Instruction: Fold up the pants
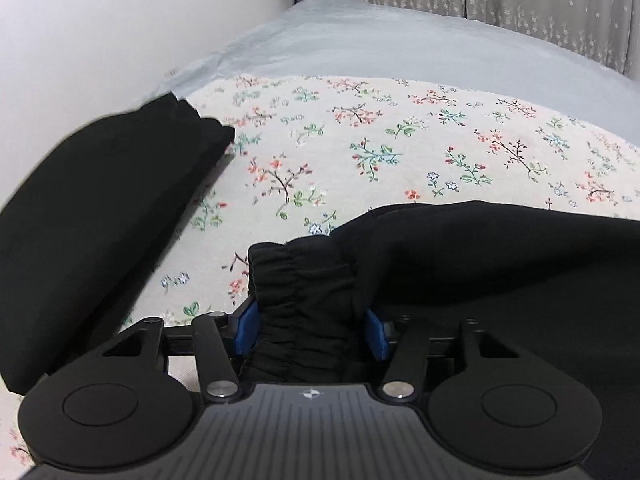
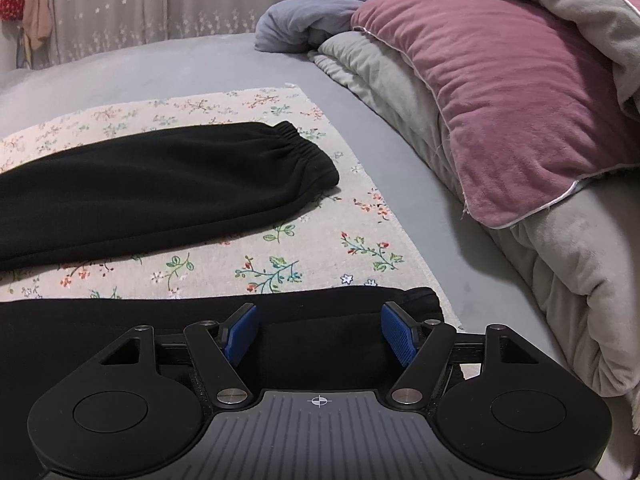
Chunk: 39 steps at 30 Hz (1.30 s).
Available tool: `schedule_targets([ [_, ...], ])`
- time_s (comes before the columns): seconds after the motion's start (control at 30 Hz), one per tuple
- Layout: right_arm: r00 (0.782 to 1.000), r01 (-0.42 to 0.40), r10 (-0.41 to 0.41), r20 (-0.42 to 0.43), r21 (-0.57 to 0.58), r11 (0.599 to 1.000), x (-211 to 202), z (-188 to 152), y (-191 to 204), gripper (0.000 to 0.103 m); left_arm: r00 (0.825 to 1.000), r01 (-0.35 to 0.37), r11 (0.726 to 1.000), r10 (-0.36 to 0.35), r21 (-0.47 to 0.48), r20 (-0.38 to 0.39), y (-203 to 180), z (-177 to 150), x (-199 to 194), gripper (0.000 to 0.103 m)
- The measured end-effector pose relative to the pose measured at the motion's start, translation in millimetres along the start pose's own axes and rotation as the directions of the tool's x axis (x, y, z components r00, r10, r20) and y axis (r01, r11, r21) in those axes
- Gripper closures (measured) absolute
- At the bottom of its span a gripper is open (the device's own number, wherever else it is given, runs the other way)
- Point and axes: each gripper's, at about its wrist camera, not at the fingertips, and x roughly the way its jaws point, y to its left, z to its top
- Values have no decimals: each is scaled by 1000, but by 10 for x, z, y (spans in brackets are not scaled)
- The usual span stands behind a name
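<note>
Black pants [image 1: 500,280] lie lengthwise along the bed's [image 1: 360,40] near edge. Left tongs [image 1: 312,332] pinch the elastic waistband [image 1: 304,280]; right tongs [image 2: 318,334] straddle the cuff [image 2: 400,304], wide.

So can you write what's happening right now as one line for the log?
step: grab pants | left gripper: elastic waistband between pads | right gripper: open over pants | surface: floral cloth

My right gripper [image 2: 318,334] hangs over the near leg of black pants [image 2: 120,336], its blue pads [image 2: 398,334] spread apart with dark fabric between them; whether they press it is unclear. The other leg, with an elastic cuff [image 2: 304,148], lies farther off on a floral cloth [image 2: 280,256] spread over a grey bedsheet [image 2: 400,184]. To the right a pink pillow [image 2: 500,100] rests on a heaped grey quilt [image 2: 580,280].
</note>
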Motion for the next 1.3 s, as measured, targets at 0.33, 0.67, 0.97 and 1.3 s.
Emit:
schedule_targets([
  [0.33,1000,-23,23,1,14,1000,14,16,6,34,997,30,998,-26,-61,67,200,17,-253,53],
  [0.67,991,-135,134,18,169,976,91,223,-213,34,987,162,979,-160,-123,21,416,29,-156,44],
  [0.97,976,-214,199,87,225,951,493,1094,-264,29,977,214,965,-212,-150,32,585,246,-208,21],
  [1.3,988,-154,156,-12,113,982,1318,1644,149,29,971,239,947,-239,-217,25,899,216,-280,7],
])
